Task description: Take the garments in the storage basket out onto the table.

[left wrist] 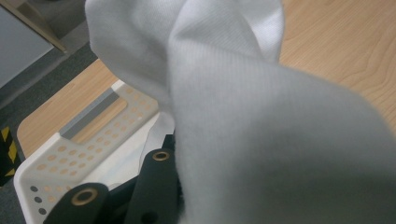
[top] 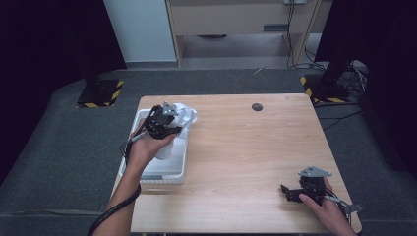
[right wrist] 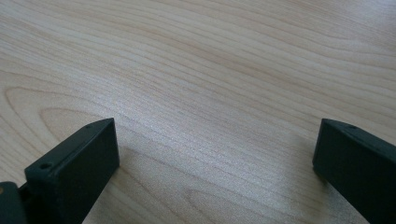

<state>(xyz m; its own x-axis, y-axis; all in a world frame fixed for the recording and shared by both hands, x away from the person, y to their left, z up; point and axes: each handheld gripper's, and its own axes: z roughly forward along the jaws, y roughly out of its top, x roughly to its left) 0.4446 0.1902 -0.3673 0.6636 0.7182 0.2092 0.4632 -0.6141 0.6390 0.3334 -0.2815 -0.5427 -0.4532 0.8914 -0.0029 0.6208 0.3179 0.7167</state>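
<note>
The left tongs (top: 178,121) are clamped on a white cloth (top: 186,116), which hangs bunched from them above the far end of the white perforated basket (top: 173,173). In the left gripper view the cloth (left wrist: 261,121) drapes thick and folded right across the black jaws, one jaw showing beside it with the fabric pressed against its inner face; the basket (left wrist: 56,158), with its rows of round holes and a slot handle, lies just below and behind the cloth. The person's left hand (top: 147,147) holds that gripper over the basket, the cable trailing back along the forearm.

The basket sits on the left edge of the wooden table (top: 246,157). Well apart from the basket, at the near right corner of the table, the right tongs (top: 285,191) rest low over the wood in the person's right hand (top: 324,206). In the right gripper view the two black jaws stand wide apart with bare table (right wrist: 210,93) between them
</note>
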